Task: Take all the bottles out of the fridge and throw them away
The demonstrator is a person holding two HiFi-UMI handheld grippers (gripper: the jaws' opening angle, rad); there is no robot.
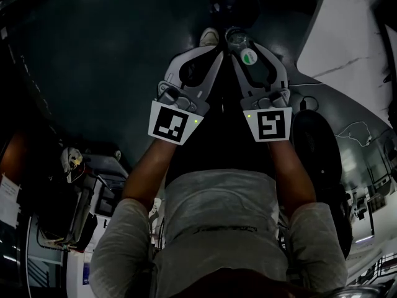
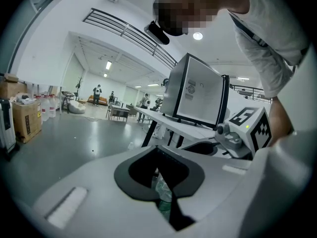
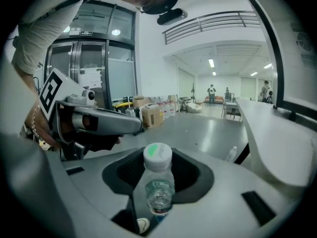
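Observation:
A small clear bottle (image 3: 158, 185) with a white cap marked green (image 3: 157, 152) lies between the jaws of my right gripper (image 3: 158, 192), cap towards the camera. That gripper is shut on it. In the head view the same bottle (image 1: 239, 42) shows at the right gripper (image 1: 245, 42), over dark floor. My left gripper (image 1: 208, 53) is beside it, jaws together and nothing held. In the left gripper view the left gripper (image 2: 163, 185) shows a bit of crinkled clear plastic through the slit below its tips; I cannot tell what it is. A small fridge (image 2: 198, 95) stands on a white table (image 2: 168, 123).
A dark round object (image 1: 232, 2) sits on the floor just beyond the grippers, by a shoe (image 1: 209, 37). A loose bottle (image 3: 231, 154) lies on the floor under the table edge. Cardboard boxes (image 2: 25, 120) line the left wall. People stand far off down the hall.

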